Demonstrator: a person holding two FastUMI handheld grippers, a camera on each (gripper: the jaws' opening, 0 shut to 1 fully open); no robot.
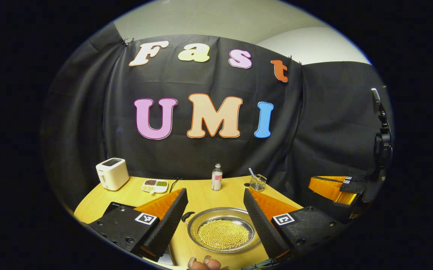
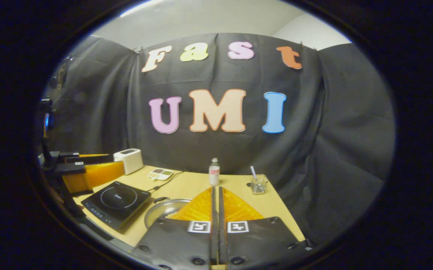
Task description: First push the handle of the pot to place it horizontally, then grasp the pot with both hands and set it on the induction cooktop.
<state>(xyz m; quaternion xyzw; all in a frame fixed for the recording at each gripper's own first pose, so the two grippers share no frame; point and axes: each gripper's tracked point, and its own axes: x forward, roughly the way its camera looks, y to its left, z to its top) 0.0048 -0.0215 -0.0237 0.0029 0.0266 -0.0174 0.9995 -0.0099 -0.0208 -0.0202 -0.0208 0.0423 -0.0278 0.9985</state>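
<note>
A: Where is the pot [image 1: 223, 229] sitting?

B: In the left gripper view it is lying on the wooden table [image 1: 201, 193] at six o'clock, framed between the two spread fingers of the left gripper [image 1: 216, 215], which is standing wide with nothing in it. The pot is shallow and shiny, holding a bed of small yellow beads, and a dark handle is poking out at about ten o'clock on its rim.

A: And the right gripper [image 2: 218, 195]?

B: In the right gripper view its fingers are pressing flat together, gripping nothing. The pot [image 2: 162, 210] is peeking out at its eight o'clock side, and the induction cooktop [image 2: 117, 202] is sitting just beyond the pot, farther toward nine o'clock (the two look apart, though only barely).

A: Anything else on the table?

B: Toward twelve o'clock a small bottle [image 1: 216, 177] is standing upright. A white toaster [image 1: 112, 173] is resting toward ten o'clock, a little divided dish [image 1: 155, 185] beside it, and a glass cup [image 1: 258, 182] with a straw toward one o'clock. Fingertips [image 1: 201, 263] of a hand are showing at the bottom edge.
</note>
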